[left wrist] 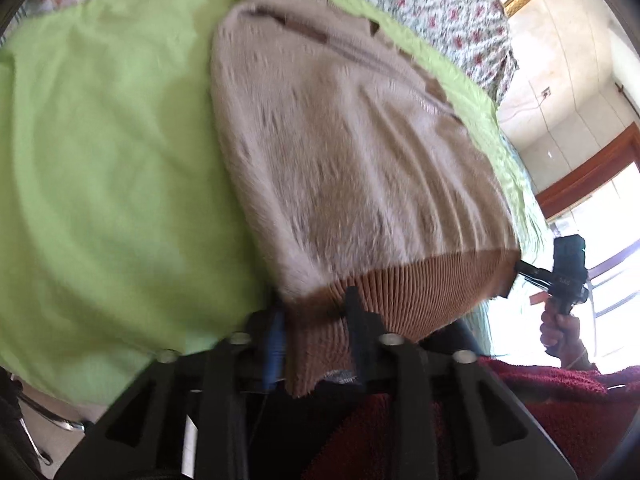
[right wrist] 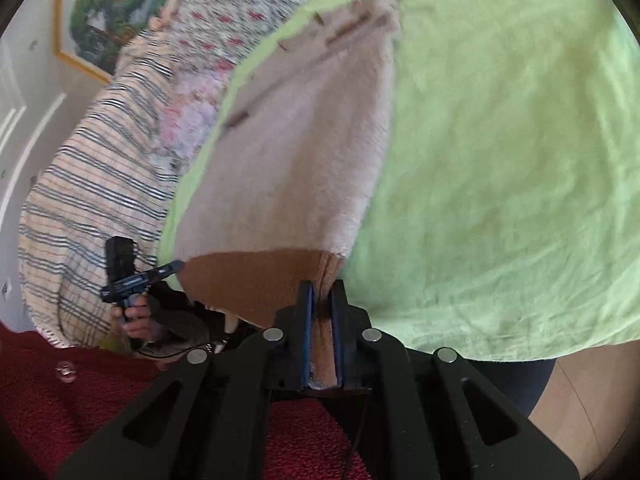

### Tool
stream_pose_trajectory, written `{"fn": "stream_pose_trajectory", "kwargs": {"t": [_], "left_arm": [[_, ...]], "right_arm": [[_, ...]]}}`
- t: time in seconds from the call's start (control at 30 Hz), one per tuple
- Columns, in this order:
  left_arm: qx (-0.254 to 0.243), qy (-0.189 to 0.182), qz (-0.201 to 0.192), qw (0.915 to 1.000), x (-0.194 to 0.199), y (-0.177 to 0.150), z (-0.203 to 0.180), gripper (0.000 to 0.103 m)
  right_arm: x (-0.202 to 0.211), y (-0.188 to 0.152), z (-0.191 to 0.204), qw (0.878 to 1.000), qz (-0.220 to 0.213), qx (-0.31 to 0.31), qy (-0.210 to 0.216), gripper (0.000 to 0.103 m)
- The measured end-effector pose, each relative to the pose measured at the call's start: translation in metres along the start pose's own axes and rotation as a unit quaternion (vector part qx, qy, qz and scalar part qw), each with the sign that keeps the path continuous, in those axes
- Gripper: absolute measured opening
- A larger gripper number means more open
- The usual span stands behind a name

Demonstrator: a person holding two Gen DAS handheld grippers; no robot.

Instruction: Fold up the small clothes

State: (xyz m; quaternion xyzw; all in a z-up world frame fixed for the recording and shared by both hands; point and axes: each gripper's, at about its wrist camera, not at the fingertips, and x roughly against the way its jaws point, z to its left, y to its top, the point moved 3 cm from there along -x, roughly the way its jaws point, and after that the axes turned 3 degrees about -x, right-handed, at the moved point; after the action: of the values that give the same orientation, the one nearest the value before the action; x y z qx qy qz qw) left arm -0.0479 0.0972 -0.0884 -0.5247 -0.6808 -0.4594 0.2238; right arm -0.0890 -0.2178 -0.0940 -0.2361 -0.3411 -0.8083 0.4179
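Observation:
A beige fuzzy sweater point(left wrist: 340, 140) with a brown ribbed hem point(left wrist: 420, 292) lies lengthwise on a green sheet point(left wrist: 100, 160), hem toward me. My left gripper point(left wrist: 316, 312) is shut on the hem's left corner, and the fabric fills the gap between its fingers. At the hem's other corner is my right gripper point(left wrist: 514, 270), held by a hand. In the right wrist view the sweater point(right wrist: 304, 160) runs away from the right gripper point(right wrist: 322, 294), which is shut tight on the hem point(right wrist: 248, 280). The left gripper point(right wrist: 178, 266) touches the far corner there.
The green sheet point(right wrist: 500, 160) covers a bed with a floral spread point(left wrist: 440, 8) and a striped cushion point(right wrist: 92, 200) beyond it. A framed picture point(right wrist: 100, 12) hangs behind. A window point(left wrist: 612, 240) is at the right. The person's red sleeve point(left wrist: 560, 400) is close below.

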Motion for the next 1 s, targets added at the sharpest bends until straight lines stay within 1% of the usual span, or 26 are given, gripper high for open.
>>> {"fn": "stream_pose_trajectory", "kwargs": {"t": [0.07, 0.1, 0.17, 0.2, 0.23, 0.27, 0.37, 0.4, 0.47, 0.5, 0.6, 0.67, 0.73, 0.8, 0.87, 0.93, 0.97, 1.0], "left_arm": [[-0.005, -0.005, -0.002, 1.0, -0.003, -0.002, -0.002, 0.043], [-0.008, -0.01, -0.004, 0.9999, -0.003, -0.002, -0.004, 0.045], [-0.017, -0.01, -0.007, 0.9998, -0.006, 0.0, -0.008, 0.043], [-0.029, -0.005, -0.012, 0.9995, -0.006, 0.0, -0.012, 0.033], [-0.037, 0.0, -0.016, 0.9992, -0.006, 0.0, -0.014, 0.004], [-0.042, 0.003, -0.017, 0.9989, -0.006, 0.0, -0.016, 0.007], [-0.048, 0.006, -0.042, 0.9979, 0.005, -0.003, -0.019, 0.006], [-0.049, 0.002, -0.057, 0.9972, 0.012, -0.005, -0.02, 0.006], [-0.032, -0.011, -0.082, 0.9961, 0.024, -0.008, -0.018, 0.006], [-0.016, -0.021, -0.098, 0.9948, 0.032, -0.007, -0.014, 0.006], [0.016, -0.031, -0.127, 0.9913, 0.048, -0.005, -0.01, 0.005], [0.019, -0.039, -0.15, 0.9878, 0.059, -0.001, -0.014, 0.005], [0.019, -0.042, -0.157, 0.9865, 0.063, 0.002, -0.015, 0.005], [0.02, -0.038, -0.156, 0.9868, 0.066, 0.009, -0.017, 0.005], [0.017, -0.041, -0.167, 0.985, 0.072, 0.018, -0.02, 0.005], [0.007, -0.042, -0.185, 0.9817, 0.081, 0.035, -0.025, 0.005], [0.001, -0.042, -0.197, 0.9795, 0.085, 0.045, -0.027, 0.005], [-0.005, -0.046, -0.212, 0.9761, 0.089, 0.061, -0.03, 0.005]], "right_arm": [[-0.009, -0.003, 0.0, 1.0, 0.007, 0.001, 0.015, 0.018], [-0.013, -0.005, 0.002, 1.0, 0.012, 0.007, 0.016, 0.019], [-0.022, -0.007, 0.008, 0.999, 0.019, 0.016, 0.02, 0.019], [-0.027, -0.008, 0.014, 0.999, 0.023, 0.026, 0.024, 0.019], [-0.028, -0.009, 0.018, 0.999, 0.024, 0.031, 0.027, 0.018], [-0.027, -0.01, 0.025, 0.998, 0.024, 0.04, 0.039, 0.008], [-0.01, -0.013, 0.041, 0.996, 0.011, 0.067, 0.062, 0.008], [-0.004, -0.013, 0.043, 0.995, 0.006, 0.068, 0.068, 0.008], [0.006, -0.013, 0.044, 0.995, -0.003, 0.064, 0.078, 0.008], [0.009, -0.012, 0.044, 0.995, -0.006, 0.063, 0.081, 0.008], [0.012, -0.011, 0.05, 0.994, -0.01, 0.061, 0.09, 0.008], [0.018, -0.007, 0.057, 0.992, -0.022, 0.064, 0.108, 0.008], [0.018, -0.003, 0.063, 0.991, -0.023, 0.066, 0.113, 0.008], [0.025, 0.004, 0.07, 0.989, -0.039, 0.072, 0.126, 0.008], [0.033, 0.018, 0.077, 0.984, -0.064, 0.073, 0.149, 0.008], [0.037, 0.037, 0.084, 0.979, -0.088, 0.081, 0.163, 0.008], [0.037, 0.048, 0.088, 0.978, -0.098, 0.085, 0.163, 0.008], [0.035, 0.06, 0.092, 0.977, -0.108, 0.087, 0.164, 0.008]]}}
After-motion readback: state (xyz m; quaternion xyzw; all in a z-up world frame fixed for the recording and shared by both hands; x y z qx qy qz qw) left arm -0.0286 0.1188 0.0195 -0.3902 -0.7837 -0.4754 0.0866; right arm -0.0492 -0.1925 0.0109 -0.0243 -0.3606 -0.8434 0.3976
